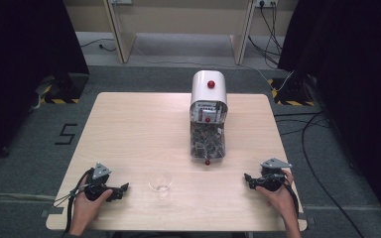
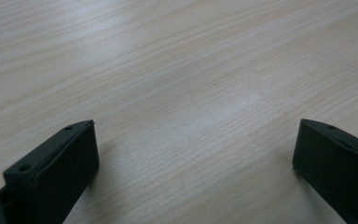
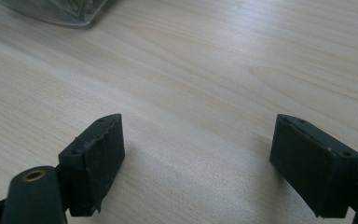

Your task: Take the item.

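Two grippers rest on table [image 1: 129, 129] w/ jaws wide apart: left gripper [image 1: 121, 190], right gripper [image 1: 248, 178]. Between them an empty clear cup [image 1: 160, 182]. Behind it a dispenser [image 1: 208, 116], clear bin full of small pieces.

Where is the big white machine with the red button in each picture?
High view: the white dispenser with a clear, filled bin stands mid-table, towards the far edge.
Left gripper view: not in it.
Right gripper view: its clear bin corner at top left.
Shared landmark: the light wooden table.
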Demonstrator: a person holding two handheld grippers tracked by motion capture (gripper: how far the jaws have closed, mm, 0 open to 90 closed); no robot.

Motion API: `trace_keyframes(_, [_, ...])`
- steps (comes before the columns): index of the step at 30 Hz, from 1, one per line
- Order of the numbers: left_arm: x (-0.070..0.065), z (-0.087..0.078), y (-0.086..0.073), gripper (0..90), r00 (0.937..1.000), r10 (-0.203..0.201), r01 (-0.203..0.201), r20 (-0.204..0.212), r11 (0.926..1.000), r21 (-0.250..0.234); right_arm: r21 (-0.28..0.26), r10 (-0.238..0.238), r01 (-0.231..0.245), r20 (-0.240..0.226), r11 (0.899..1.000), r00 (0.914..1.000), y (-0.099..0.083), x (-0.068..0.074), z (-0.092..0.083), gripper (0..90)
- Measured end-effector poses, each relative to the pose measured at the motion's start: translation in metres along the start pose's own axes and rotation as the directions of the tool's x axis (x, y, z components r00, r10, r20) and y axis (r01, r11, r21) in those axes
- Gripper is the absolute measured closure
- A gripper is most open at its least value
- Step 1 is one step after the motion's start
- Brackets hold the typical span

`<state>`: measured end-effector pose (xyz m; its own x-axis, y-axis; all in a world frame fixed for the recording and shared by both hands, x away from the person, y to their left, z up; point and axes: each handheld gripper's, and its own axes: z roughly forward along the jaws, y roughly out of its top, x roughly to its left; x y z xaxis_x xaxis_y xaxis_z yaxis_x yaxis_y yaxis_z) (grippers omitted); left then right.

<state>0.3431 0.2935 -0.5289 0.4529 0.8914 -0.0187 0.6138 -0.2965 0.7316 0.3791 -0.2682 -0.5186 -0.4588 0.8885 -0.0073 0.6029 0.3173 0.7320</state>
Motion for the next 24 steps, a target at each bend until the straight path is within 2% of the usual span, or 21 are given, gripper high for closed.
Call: trace_keyframes(24, [0.0000,0.0000,0.0000,0.0,1.0000,0.000,0.000,0.000,1.0000,0.000,0.001,-0.004,0.004,-0.005,1.000,1.0000,0.0000,-0.0006,-0.0002,18.4])
